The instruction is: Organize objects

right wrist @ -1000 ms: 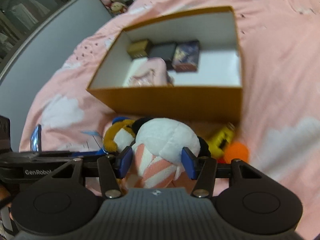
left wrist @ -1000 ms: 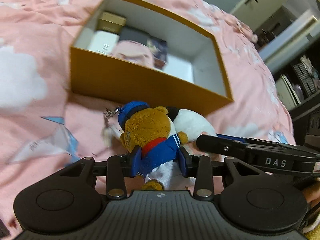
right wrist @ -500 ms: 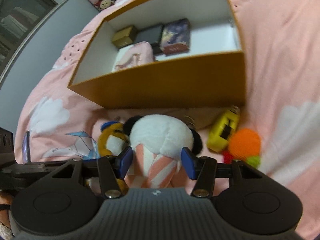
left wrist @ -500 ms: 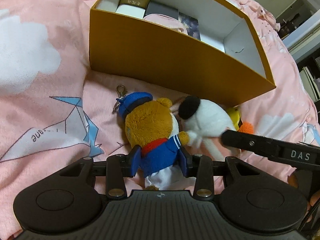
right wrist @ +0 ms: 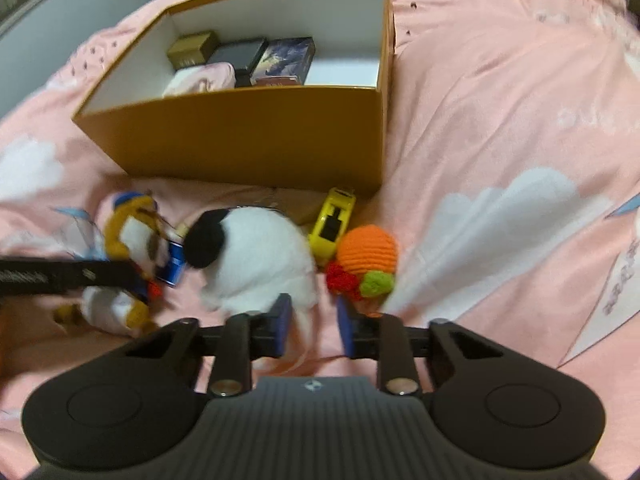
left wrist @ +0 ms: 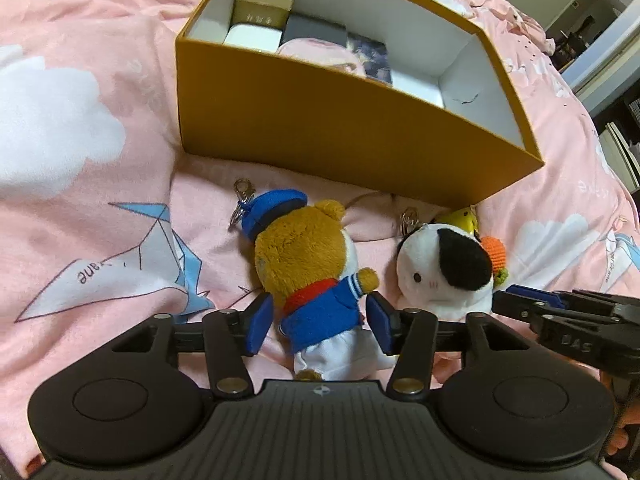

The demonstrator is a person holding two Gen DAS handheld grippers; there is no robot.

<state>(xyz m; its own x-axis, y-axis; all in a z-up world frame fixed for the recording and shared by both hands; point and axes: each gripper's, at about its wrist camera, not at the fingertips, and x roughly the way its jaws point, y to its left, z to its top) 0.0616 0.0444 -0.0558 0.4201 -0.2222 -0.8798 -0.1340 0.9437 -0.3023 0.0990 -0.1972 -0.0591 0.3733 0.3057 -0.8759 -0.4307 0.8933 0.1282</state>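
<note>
Both plushes have come back down onto the bedspread [left wrist: 100,128] before the box [left wrist: 320,128]. The left gripper [left wrist: 318,320] has let go, pads flanking the bear [left wrist: 308,264]. The right gripper [right wrist: 310,326] has slid off the white plush [right wrist: 260,256], pads parted behind it.

The orange box [right wrist: 256,136] stands open-topped on the pink bedspread [right wrist: 500,128]; its left half holds small boxes [right wrist: 240,60], while its right end shows bare white floor [right wrist: 344,70]. Before its near wall, the bear plush [left wrist: 308,272], white plush [right wrist: 260,256], yellow toy [right wrist: 332,220] and orange crochet [right wrist: 366,258] crowd together. The bedspread toward its right edge lies bare.
</note>
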